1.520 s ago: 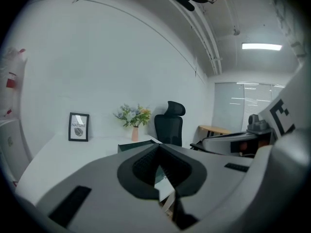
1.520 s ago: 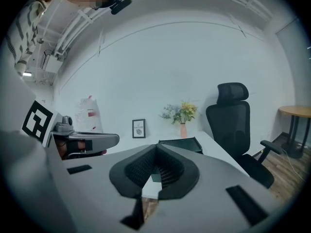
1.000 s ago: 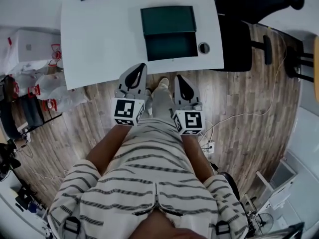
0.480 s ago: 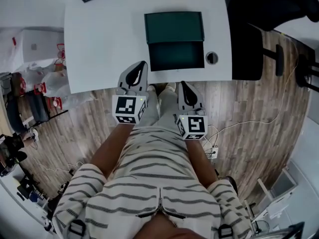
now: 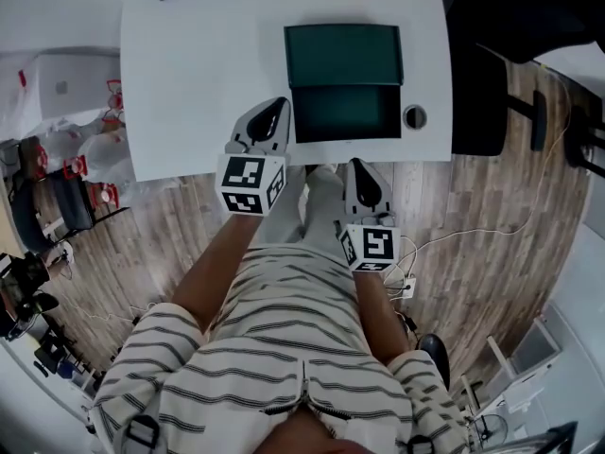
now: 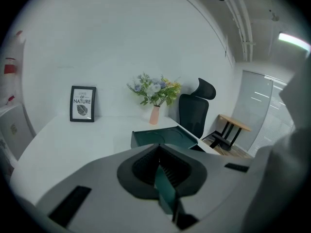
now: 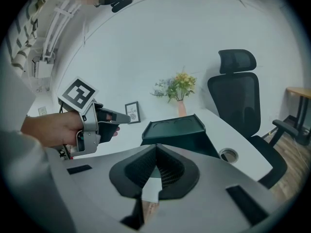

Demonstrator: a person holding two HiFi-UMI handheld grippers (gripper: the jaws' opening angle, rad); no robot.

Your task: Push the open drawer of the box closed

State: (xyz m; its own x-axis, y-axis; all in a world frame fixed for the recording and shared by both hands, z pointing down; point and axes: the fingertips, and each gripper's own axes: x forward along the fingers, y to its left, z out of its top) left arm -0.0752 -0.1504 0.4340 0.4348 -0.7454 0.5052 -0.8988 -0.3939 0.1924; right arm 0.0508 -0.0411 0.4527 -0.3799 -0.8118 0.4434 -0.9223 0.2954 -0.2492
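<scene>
Dark green box (image 5: 343, 53) is set near the front edge of the white table (image 5: 189, 83), with its drawer (image 5: 347, 113) pulled out toward the person. Left gripper (image 5: 275, 108) is clenched empty just left of the drawer. Right gripper (image 5: 358, 166) is closed on nothing, off the table edge. The box is judged light, rigid and likely to skid. The drawer front is best pushed at its centre, not grasped.

Dark green box (image 5: 343, 55) on white table (image 5: 189, 83), ahead of grey left gripper (image 5: 274, 110); cream, dark-striped shirt (image 5: 284, 348) behind it.

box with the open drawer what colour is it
The box is dark green, its drawer included; the head view shows it best.
</scene>
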